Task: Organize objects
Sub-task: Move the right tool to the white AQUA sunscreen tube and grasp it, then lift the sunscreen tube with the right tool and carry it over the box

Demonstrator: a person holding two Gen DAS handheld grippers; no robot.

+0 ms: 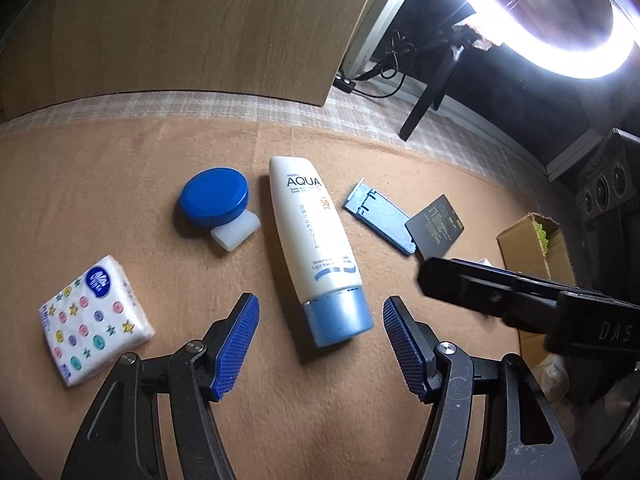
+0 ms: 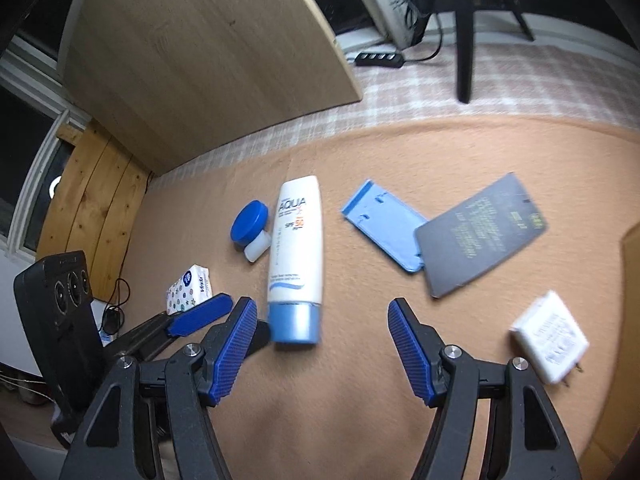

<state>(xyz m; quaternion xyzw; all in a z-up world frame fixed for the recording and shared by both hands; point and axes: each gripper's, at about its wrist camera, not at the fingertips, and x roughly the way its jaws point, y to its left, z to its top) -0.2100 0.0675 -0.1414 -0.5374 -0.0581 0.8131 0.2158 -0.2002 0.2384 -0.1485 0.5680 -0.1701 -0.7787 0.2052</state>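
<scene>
Blue-capped sunscreen tube (lying flat) before each gaping, empty hand-held gripper.

Surface: you work on a tan blanket over checked cloth.
Centre: sunscreen tube lies flat, cap toward you.
Left of tube: blue-lidded jar, touching a white block; tissue pack nearer you.
Right of tube: blue holder, dark card overlapping its end; white charger.
</scene>
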